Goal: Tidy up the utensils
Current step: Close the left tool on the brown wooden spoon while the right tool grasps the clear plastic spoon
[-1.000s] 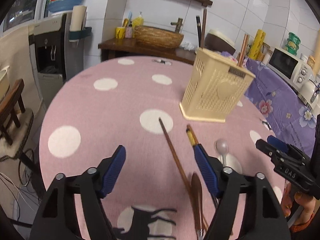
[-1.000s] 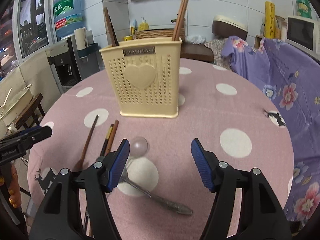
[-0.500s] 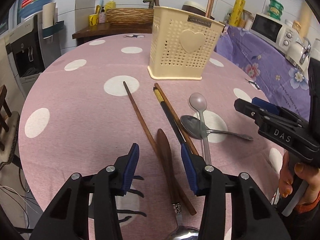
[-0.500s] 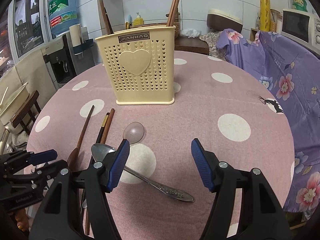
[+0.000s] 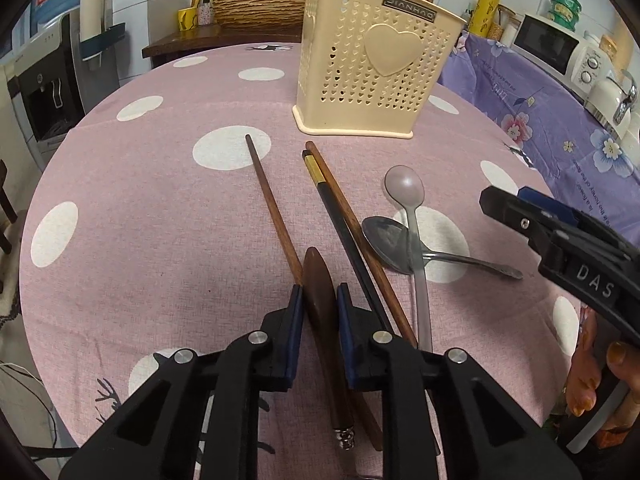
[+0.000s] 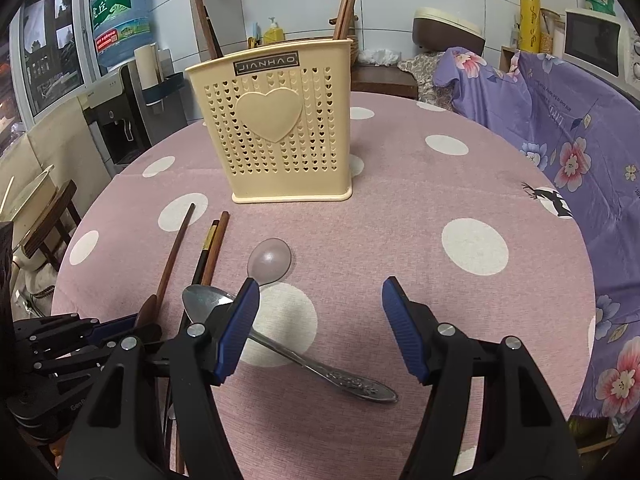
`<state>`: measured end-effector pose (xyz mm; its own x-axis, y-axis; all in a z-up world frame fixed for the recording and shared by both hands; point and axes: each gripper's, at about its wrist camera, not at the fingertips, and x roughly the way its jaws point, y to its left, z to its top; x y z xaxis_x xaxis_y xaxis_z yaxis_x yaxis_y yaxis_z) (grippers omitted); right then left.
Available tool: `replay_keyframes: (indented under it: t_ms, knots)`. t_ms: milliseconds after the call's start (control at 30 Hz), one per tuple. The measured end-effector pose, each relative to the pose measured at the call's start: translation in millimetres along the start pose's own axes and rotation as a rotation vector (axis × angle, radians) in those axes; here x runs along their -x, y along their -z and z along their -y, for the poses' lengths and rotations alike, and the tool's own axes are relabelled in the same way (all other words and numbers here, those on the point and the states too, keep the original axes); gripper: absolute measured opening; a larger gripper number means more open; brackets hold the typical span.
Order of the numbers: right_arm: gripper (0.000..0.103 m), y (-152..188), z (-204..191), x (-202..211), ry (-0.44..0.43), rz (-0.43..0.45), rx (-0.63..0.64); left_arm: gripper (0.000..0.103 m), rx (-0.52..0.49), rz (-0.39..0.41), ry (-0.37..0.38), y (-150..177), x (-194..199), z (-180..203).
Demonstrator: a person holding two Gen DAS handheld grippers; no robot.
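Observation:
A cream perforated utensil holder (image 5: 372, 68) stands on the pink polka-dot table (image 5: 140, 208); it also shows in the right wrist view (image 6: 280, 132) with chopsticks inside. My left gripper (image 5: 319, 304) is shut on a dark wooden spoon (image 5: 320, 288) lying on the table. Beside it lie a brown chopstick (image 5: 272, 204), a black and a brown chopstick (image 5: 340, 216), a translucent plastic spoon (image 5: 408, 208) and a metal spoon (image 5: 400, 244). My right gripper (image 6: 316, 300) is open and empty above the metal spoon (image 6: 288, 344).
A purple floral cloth (image 6: 560, 120) covers a counter at the right, with a microwave (image 5: 548, 46) on it. A water dispenser (image 5: 44, 80) stands at the left. A wooden side table with a basket (image 5: 256, 8) is behind the holder.
My left gripper moved forward and down and its jaws closed from wide open onto the wooden spoon. The right gripper stayed open and drifted slightly nearer the spoons.

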<state>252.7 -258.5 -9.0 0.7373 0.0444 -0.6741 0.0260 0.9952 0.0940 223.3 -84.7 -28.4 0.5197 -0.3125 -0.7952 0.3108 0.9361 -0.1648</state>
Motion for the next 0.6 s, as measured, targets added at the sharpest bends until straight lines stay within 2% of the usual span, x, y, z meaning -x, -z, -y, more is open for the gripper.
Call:
replay_keyframes:
  t_ms: [267,433,600]
  knots:
    - [0.063,-3.7,-10.4,-8.7,-0.002,-0.033,0.005,0.017,0.059,0.035,0.019,-8.5,9.2,-19.2]
    - [0.061,-10.8,-22.7,-27.4,-0.022,-0.096,-0.011,0.017,0.104,0.049,-0.015,-23.8,5.7,-43.4]
    - [0.056,-17.3,-39.3,-50.4,0.005,-0.157,-0.024,0.017,0.149,0.037,-0.062,-39.5,-6.7,-66.0]
